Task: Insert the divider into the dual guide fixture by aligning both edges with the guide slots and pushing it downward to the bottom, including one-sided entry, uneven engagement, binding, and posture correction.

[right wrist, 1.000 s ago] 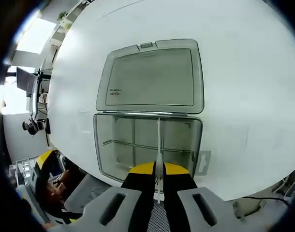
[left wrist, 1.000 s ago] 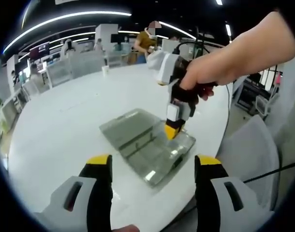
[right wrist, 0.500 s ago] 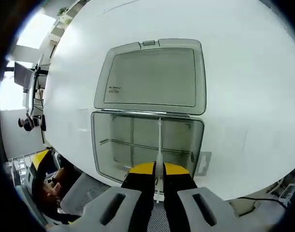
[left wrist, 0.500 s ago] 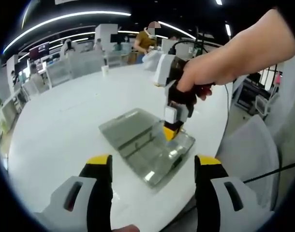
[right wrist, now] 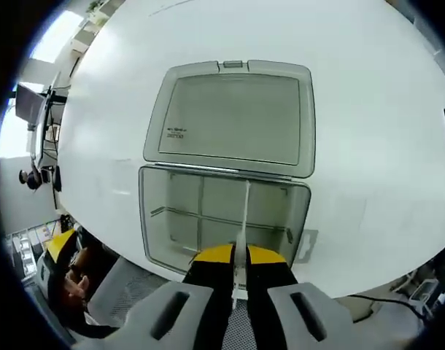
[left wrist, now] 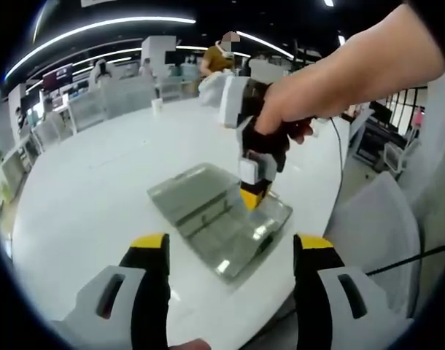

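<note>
White and round, the surface [left wrist: 84, 189] carries a clear plastic box [right wrist: 222, 219] with its lid [right wrist: 233, 117] folded open flat beyond it; around the surface stand other white tables and a person far at the back, in a hall with long ceiling lights. Seen from the right gripper view, the right gripper [right wrist: 232, 257] has its yellow-tipped jaws clenched on the near end of a thin pale divider [right wrist: 244, 219], which runs straight ahead from the jaws across the inside of the box toward the hinge side. Left of the jaws, the box already has thin walls that cross each other and make several compartments; the divider lies in the part to the right of them. I cannot tell whether its edges sit in the guide slots or how deep it is. A small latch tab [right wrist: 306, 246] sticks out from the box rim just right of the jaws. From the left gripper view, the left gripper [left wrist: 230, 244] hovers with its jaws released and wide apart, grasping nothing, and the box lies ahead between them, well apart from the tips. Above the box, a hand [left wrist: 281, 117] holds the right gripper, which points down with its yellow tips at the far right part of the box.
</note>
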### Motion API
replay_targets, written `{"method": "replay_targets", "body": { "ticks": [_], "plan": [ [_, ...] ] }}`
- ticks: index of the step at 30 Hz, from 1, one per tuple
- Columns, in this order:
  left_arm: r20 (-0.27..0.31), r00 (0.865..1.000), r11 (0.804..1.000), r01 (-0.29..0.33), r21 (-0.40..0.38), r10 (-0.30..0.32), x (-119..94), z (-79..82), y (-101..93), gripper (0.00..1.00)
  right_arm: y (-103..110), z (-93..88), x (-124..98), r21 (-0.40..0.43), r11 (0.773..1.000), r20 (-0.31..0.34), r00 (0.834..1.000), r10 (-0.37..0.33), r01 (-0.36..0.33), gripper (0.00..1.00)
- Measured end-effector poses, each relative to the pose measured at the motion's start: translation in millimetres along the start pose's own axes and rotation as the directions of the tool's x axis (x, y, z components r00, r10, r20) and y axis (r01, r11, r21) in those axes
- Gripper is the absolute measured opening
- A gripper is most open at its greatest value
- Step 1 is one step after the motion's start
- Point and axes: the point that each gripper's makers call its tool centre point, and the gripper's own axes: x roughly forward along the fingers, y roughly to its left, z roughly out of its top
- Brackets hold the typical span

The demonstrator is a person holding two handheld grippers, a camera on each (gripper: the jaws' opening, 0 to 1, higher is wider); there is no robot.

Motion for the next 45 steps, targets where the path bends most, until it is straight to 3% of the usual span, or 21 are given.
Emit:
{"method": "replay_targets", "body": {
  "ticks": [45],
  "plan": [
    [-0.002, 1.0, 1.0, -0.005, 0.009, 0.005, -0.9, 2.8, -0.1, 0.67, -0.1, -3.4, 10.9, -0.005, 1.0, -0.002, 1.0, -0.006, 0.006, 0.0]
  ]
}}
